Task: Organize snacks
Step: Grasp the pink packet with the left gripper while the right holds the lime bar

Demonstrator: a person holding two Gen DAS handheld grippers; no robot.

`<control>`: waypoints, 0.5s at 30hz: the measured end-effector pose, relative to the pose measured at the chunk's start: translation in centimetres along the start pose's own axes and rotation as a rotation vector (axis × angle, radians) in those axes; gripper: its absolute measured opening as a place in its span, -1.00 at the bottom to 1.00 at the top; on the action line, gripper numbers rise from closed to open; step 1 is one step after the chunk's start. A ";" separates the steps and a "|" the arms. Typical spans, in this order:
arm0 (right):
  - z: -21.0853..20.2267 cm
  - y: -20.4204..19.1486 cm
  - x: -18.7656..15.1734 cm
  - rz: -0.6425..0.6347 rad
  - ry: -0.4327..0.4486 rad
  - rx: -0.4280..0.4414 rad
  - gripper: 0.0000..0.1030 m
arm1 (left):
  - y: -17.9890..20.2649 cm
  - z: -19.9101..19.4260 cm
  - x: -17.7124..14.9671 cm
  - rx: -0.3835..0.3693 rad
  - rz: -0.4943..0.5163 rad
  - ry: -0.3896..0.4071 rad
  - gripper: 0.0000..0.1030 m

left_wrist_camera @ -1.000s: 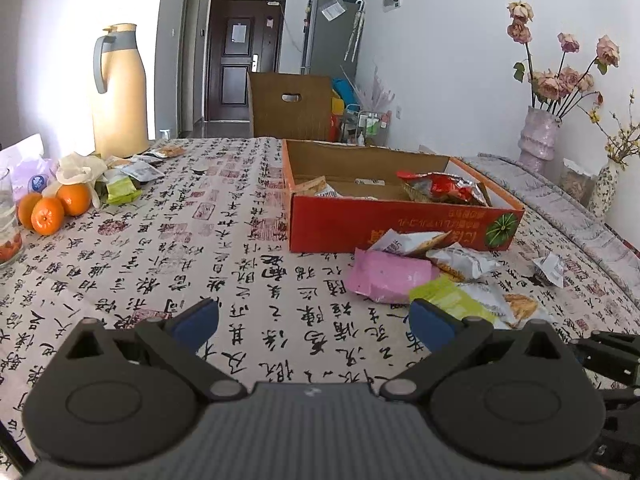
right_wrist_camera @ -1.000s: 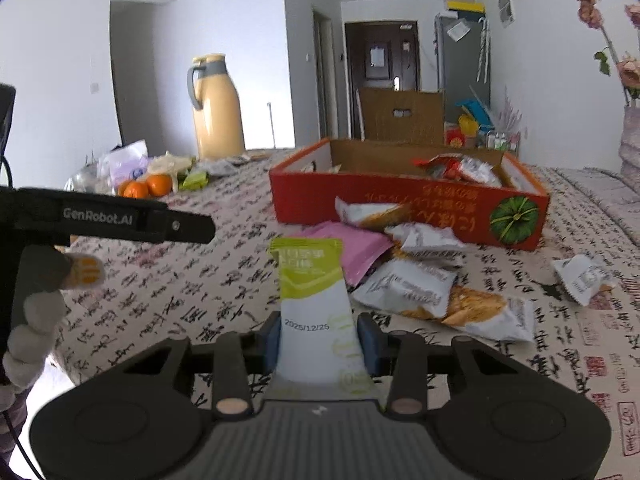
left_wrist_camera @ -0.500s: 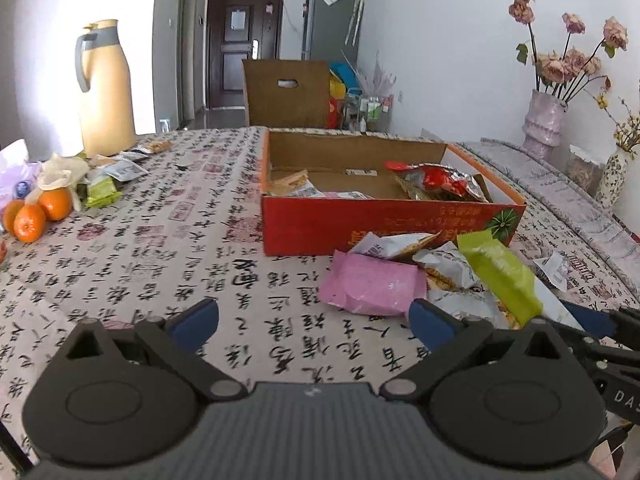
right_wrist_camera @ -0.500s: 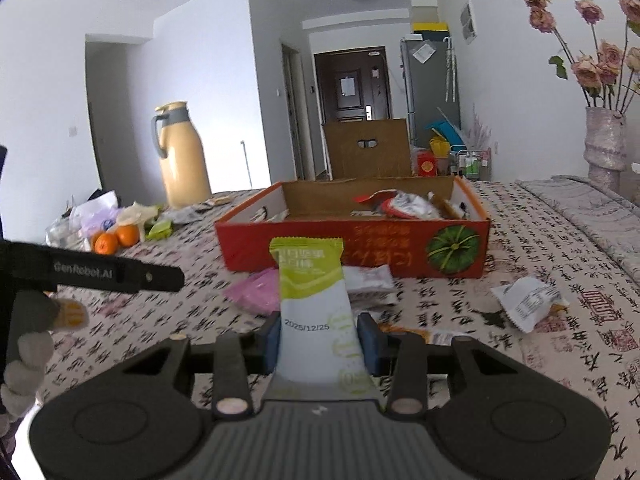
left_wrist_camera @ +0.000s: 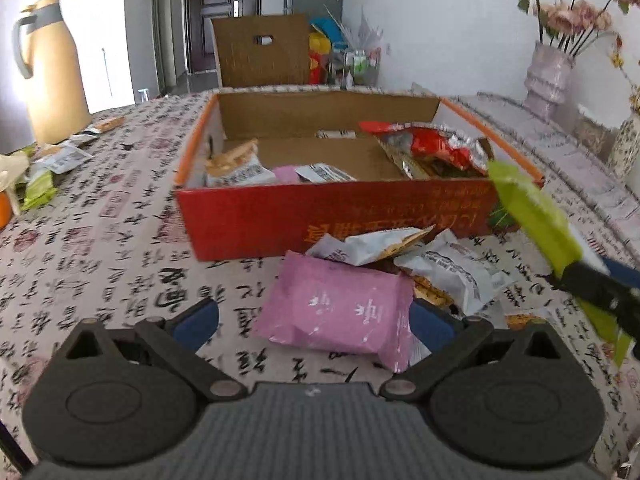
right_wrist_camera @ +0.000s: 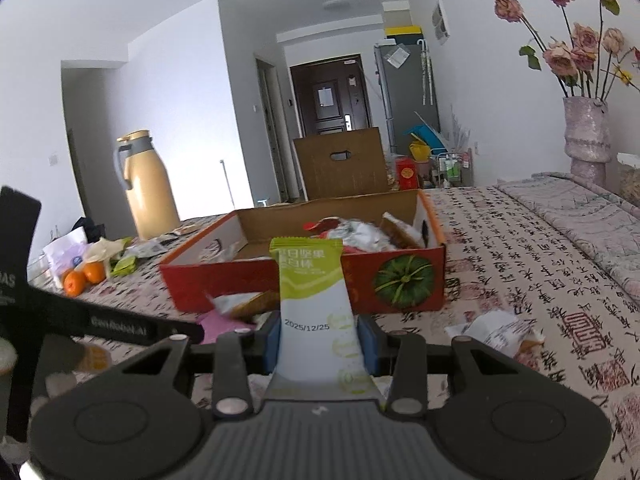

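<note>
The counter wore a cloth printed with black calligraphy and stood in a white-walled room with a dark door at the far end, a yellow thermos jug on its left side and a vase of dried roses on the right. A red cardboard box sat mid-counter, already holding several packets, among them a red foil bag.

The left wrist view looked down into the box and onto the loose pile in front of it: a pink packet lay nearest, between the wide-apart jaws of the left gripper, with white packets just behind it. The right wrist view showed what that view caught only edge-on: the green-and-white snack packet, upright and date-stamped, clamped between the jaws of the right gripper. It also showed oranges near the jug and a lone white packet on the right.

Compared with half a second before, the left gripper had moved nearer the pink packet, and the green-and-white packet had risen closer to the box's near wall.
</note>
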State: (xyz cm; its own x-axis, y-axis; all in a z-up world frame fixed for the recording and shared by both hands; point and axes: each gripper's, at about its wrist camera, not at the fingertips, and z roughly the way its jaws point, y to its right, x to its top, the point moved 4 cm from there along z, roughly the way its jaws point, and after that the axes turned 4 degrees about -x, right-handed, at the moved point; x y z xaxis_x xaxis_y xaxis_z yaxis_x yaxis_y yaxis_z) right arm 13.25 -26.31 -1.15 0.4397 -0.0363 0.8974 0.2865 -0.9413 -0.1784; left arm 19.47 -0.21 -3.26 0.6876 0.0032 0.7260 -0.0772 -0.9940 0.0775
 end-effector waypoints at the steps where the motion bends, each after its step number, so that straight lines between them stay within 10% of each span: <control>1: 0.4 0.4 0.1 0.005 0.000 -0.001 -0.24 | 0.2 0.6 0.1 0.005 0.002 -0.010 1.00; 15: 3.0 1.9 0.3 0.026 -0.022 0.029 -0.24 | 0.3 4.2 0.1 -0.035 -0.010 -0.053 1.00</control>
State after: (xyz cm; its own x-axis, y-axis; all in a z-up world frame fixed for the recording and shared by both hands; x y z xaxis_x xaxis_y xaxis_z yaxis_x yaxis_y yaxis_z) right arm 16.44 -27.12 -2.43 0.4662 -0.0531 0.8831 0.2992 -0.9299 -0.2139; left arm 22.50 -0.97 -6.05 0.7260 0.0065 0.6877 -0.0945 -0.9895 0.1091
